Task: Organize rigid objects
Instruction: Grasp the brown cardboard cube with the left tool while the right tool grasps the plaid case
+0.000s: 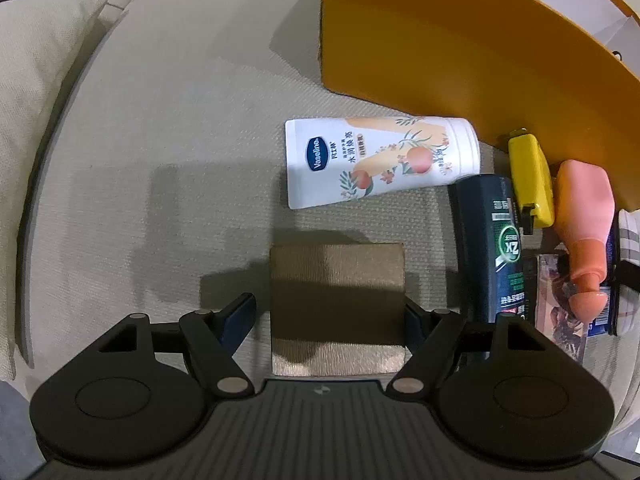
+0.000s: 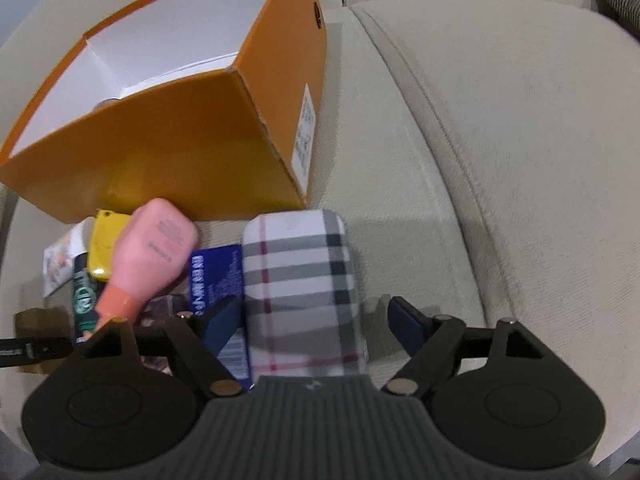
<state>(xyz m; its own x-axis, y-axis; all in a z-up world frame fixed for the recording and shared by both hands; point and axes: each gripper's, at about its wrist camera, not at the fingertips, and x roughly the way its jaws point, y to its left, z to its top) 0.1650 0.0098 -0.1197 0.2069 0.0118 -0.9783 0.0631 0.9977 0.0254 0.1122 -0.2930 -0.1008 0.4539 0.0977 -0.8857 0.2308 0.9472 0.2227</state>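
My left gripper [image 1: 330,314] is open with a flat brown box [image 1: 337,304] between its fingers, lying on the sofa seat. Beyond it lie a white Vaseline tube [image 1: 380,160], a dark green bottle [image 1: 490,248], a yellow case [image 1: 530,176] and a pink bottle [image 1: 586,224]. My right gripper [image 2: 308,322] is open around a plaid case [image 2: 302,288]; the left finger touches it, the right finger stands apart. The orange box [image 2: 168,136] stands open behind, white inside.
A blue packet [image 2: 214,276] lies under the pink bottle [image 2: 150,256] and beside the plaid case. A cream cushion [image 1: 36,80] sits at the far left. The beige sofa seat [image 2: 500,160] stretches to the right of the orange box [image 1: 460,48].
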